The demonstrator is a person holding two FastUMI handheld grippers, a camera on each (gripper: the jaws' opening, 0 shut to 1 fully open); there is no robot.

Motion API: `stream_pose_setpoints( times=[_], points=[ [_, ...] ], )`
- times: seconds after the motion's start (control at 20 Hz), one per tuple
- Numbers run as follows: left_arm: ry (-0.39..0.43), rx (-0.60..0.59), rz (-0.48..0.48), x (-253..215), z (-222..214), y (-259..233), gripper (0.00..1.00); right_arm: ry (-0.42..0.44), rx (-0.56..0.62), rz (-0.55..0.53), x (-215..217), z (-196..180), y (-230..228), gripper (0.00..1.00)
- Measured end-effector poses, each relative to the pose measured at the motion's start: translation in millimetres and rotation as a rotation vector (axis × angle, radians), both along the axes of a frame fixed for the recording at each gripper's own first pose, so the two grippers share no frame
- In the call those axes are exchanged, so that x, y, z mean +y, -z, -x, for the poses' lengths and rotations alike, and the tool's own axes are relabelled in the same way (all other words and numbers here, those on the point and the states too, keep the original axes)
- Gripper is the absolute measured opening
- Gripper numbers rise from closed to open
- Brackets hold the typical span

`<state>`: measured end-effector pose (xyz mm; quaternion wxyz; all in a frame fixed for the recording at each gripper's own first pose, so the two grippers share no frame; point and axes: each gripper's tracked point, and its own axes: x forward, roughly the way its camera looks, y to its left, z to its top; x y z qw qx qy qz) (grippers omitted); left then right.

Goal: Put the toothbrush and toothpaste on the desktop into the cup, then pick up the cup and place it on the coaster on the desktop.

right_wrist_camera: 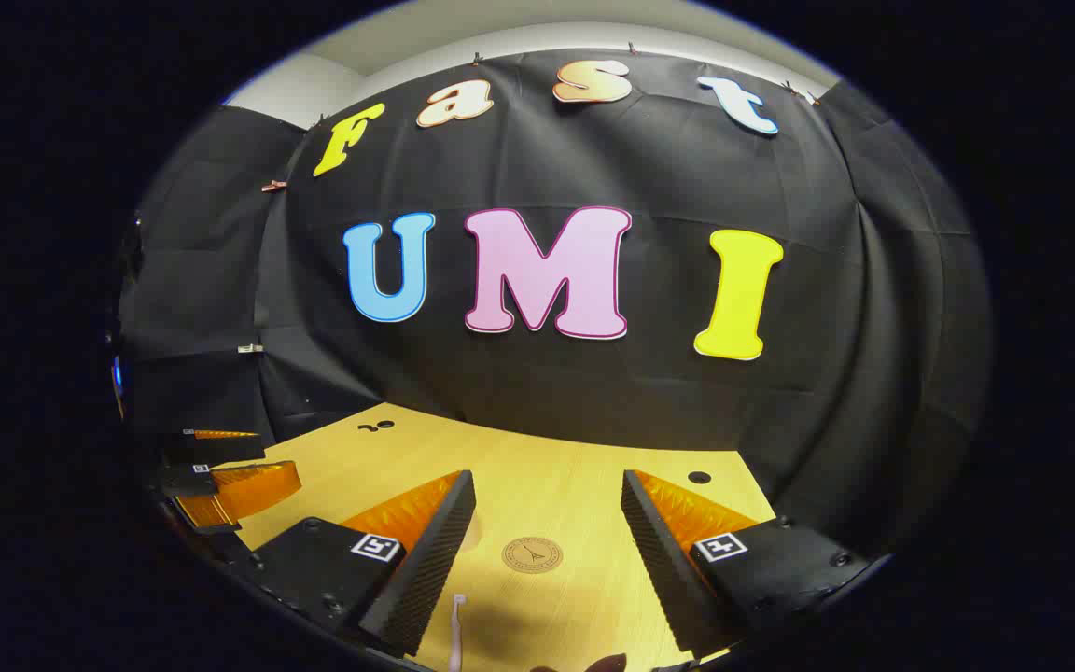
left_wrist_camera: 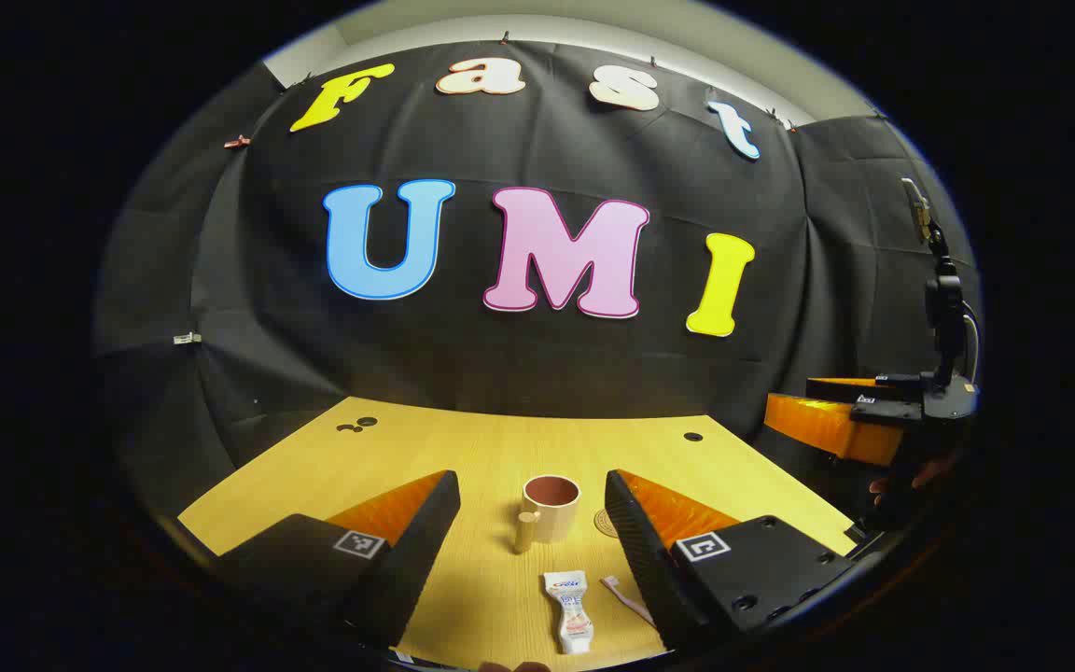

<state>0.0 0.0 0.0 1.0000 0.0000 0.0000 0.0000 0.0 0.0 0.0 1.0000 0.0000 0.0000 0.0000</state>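
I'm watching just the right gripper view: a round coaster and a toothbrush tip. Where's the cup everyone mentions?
Observer: In the left gripper view, the cup stands upright on the desk, ahead of the open left tool.
Operator: Any toothpaste?
Observer: Yes, the toothpaste lies flat, nearer the camera than the cup.
Operator: And the rest of the toothbrush?
Observer: The toothbrush lies just right of the toothpaste, partly hidden by that tool.
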Motion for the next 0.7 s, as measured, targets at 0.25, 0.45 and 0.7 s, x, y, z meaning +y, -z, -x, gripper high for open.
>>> stream_pose_setpoints(
  times=[0.25, 0.45, 0.7],
  points=[
    [-0.003, 0.033, 0.000, -4, -4, 8, 0.97, 0.006, 0.013, -0.004, -5, -1, 5, 0.97],
    [0.005, 0.062, 0.002, -9, -8, 18, 0.97, 0.010, 0.023, -0.008, -11, -3, 10, 0.97],
    [0.012, 0.116, 0.002, -14, -14, 37, 0.98, 0.006, 0.031, -0.007, -15, -3, 15, 0.97]
  ],
)
